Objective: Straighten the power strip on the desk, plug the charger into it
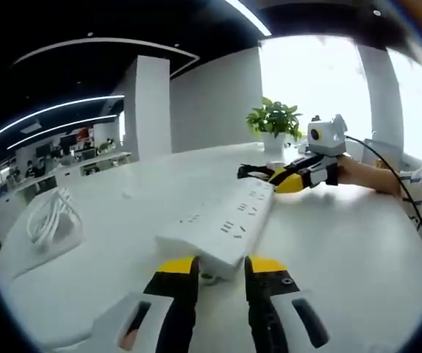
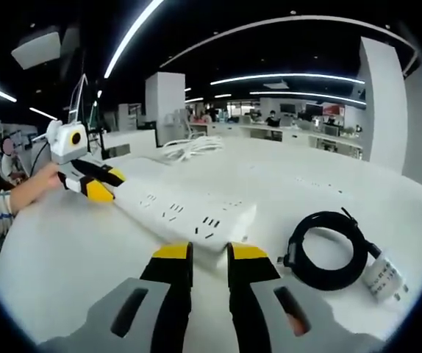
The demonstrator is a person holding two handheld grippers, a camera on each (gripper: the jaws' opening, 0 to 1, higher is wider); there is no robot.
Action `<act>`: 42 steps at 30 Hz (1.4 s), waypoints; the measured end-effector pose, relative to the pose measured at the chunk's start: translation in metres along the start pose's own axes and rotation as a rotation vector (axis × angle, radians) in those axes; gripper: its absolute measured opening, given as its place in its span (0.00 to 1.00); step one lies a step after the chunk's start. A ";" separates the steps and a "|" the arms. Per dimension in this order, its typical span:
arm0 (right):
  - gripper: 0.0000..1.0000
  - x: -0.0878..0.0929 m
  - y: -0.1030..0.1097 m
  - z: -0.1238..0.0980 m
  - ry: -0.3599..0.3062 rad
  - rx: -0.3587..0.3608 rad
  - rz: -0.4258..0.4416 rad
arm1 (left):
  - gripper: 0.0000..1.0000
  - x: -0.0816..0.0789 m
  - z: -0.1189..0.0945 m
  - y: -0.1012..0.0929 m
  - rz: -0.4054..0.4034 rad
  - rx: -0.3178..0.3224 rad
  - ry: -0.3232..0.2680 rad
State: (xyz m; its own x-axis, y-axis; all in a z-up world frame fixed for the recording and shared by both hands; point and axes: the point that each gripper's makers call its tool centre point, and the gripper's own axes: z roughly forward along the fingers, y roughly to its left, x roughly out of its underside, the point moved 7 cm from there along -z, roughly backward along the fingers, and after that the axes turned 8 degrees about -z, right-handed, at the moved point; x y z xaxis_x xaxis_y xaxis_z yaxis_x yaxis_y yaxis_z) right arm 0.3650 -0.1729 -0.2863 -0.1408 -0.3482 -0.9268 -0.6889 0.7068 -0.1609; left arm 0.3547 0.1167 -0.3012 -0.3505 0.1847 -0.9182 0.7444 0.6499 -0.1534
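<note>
Two hand-held grippers at the ends of a white power strip (image 1: 222,224) on the desk (image 1: 343,250).
The left hand-held gripper (image 1: 222,271) and right hand-held gripper (image 2: 209,256) stand narrowly parted, holding nothing; the black coiled charger cable (image 2: 328,250) lies beside the strip; a potted plant (image 1: 273,121) stands behind.

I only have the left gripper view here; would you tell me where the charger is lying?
Observer: The charger lies on the desk, to the right of the right tongs in the right gripper view.
Operator: Thank you. Is its cable loose?
Observer: No, the black cable is wound in a coil, close to the power strip but apart from it.
Operator: Do the right tongs hold anything?
Observer: No, there is a bare gap between their tips, just short of the strip's end.
</note>
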 end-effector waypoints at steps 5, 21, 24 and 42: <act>0.18 0.000 0.002 -0.002 0.009 -0.001 0.000 | 0.25 0.001 -0.001 -0.002 0.006 0.010 0.006; 0.18 -0.001 0.003 -0.006 0.036 -0.025 -0.020 | 0.25 0.004 -0.005 -0.008 0.009 0.043 0.017; 0.18 0.000 0.005 -0.008 0.038 -0.036 -0.013 | 0.25 0.004 -0.005 -0.008 -0.001 0.059 0.017; 0.18 0.005 0.019 -0.016 0.067 -0.065 -0.027 | 0.24 0.005 -0.008 -0.011 -0.005 0.097 0.027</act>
State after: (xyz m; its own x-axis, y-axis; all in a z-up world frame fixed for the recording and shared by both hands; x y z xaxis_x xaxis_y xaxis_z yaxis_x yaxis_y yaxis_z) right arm 0.3393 -0.1711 -0.2887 -0.1672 -0.4090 -0.8971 -0.7372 0.6560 -0.1616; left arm 0.3400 0.1161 -0.3015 -0.3684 0.2028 -0.9073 0.7939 0.5764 -0.1935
